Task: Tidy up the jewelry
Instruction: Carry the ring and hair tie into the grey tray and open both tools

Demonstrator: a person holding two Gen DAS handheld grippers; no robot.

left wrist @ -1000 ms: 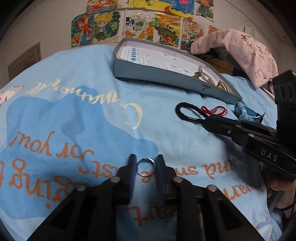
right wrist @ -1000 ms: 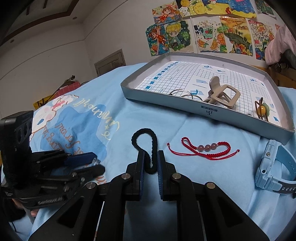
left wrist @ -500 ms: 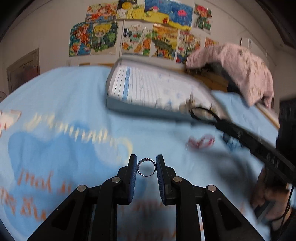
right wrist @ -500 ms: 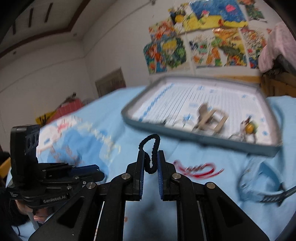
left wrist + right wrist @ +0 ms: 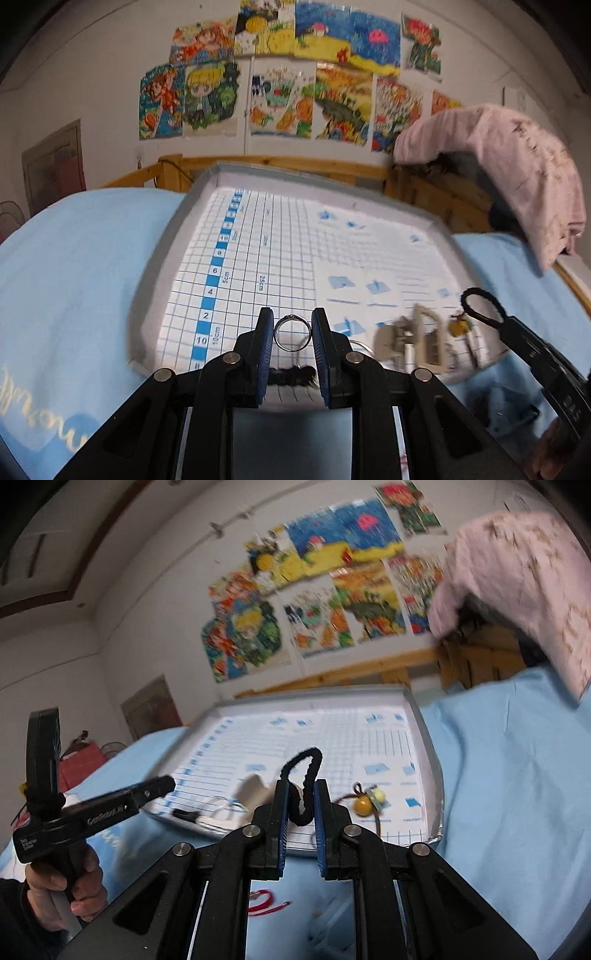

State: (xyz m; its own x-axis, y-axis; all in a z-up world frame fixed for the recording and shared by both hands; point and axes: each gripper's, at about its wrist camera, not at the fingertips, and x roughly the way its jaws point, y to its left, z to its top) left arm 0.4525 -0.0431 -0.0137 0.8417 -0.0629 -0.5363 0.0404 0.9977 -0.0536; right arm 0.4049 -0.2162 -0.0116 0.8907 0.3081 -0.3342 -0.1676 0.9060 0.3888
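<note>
"5cm", "25cm", "10cm" on tray liner (image 5: 258, 266)

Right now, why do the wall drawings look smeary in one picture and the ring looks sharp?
Right wrist view: the wall drawings and tray smear with motion blur, while the black hair tie in the right gripper stays crisp. Left wrist view: the ring in the left gripper is sharp; the hair clip blurs; fisheye bends edges.

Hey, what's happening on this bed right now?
A person is sorting jewelry into a grey tray on a blue blanket. The left tool grips a silver ring and the right tool grips a black hair tie, both held over the tray's near edge. A beige clip and an amber bead piece already lie inside. A red bracelet lies on the blanket.
</note>
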